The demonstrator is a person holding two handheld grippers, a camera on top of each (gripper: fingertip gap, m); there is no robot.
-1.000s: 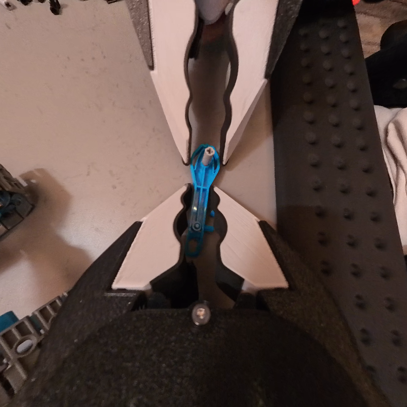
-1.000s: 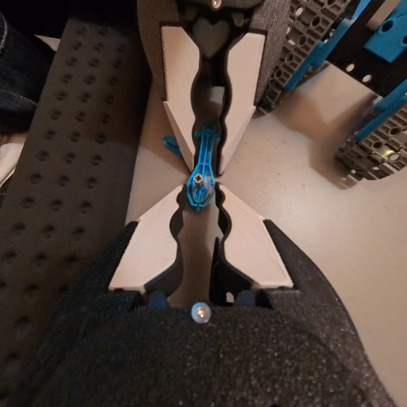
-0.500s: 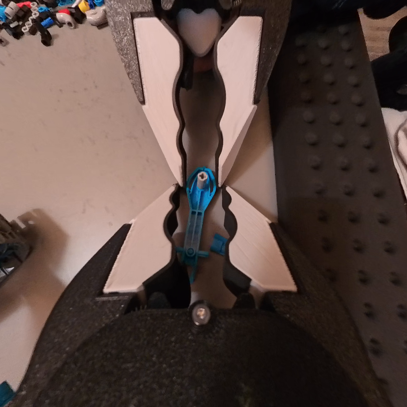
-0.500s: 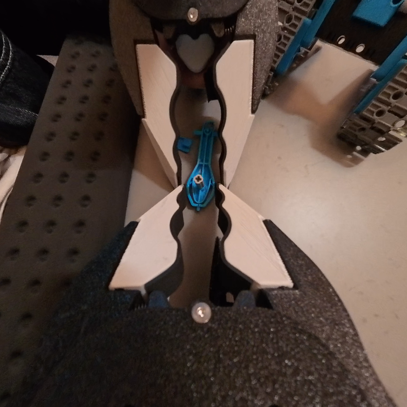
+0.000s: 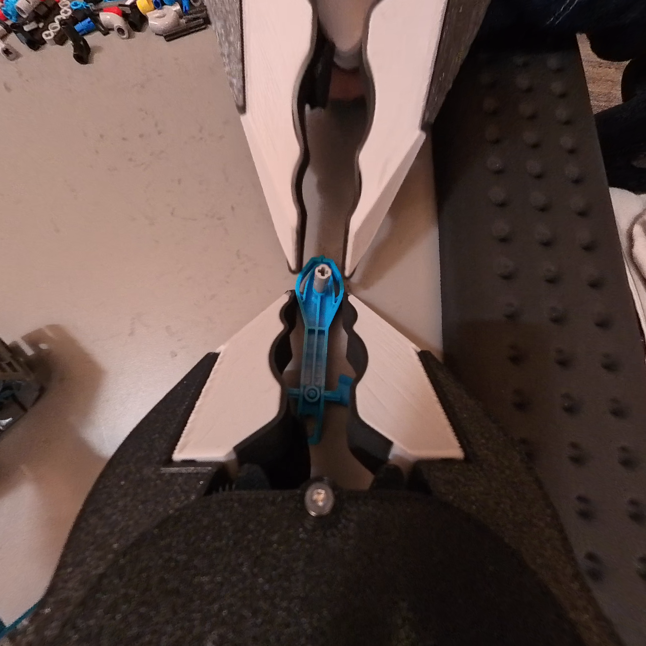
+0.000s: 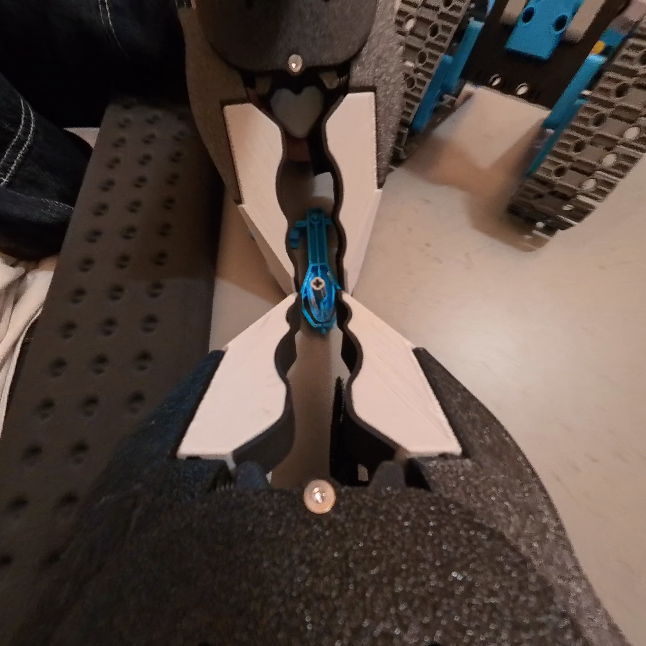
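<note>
Left wrist view: we pinch the blue spoon-shaped piece (image 5: 316, 335) in left gripper (image 5: 317, 297), steadying it; right gripper (image 6: 320, 300) clamps its grey axle (image 6: 317, 287).

I see a beige tabletop (image 5: 122, 181) with faint scuffs under warm light. A dark studded mat (image 5: 545, 279) lies along its edge, with white cloth (image 5: 632, 223) just beyond.

Two grippers (image 5: 320, 295) (image 6: 318, 297), one blue piece (image 5: 316, 335), one grey pin (image 5: 321, 278)
</note>
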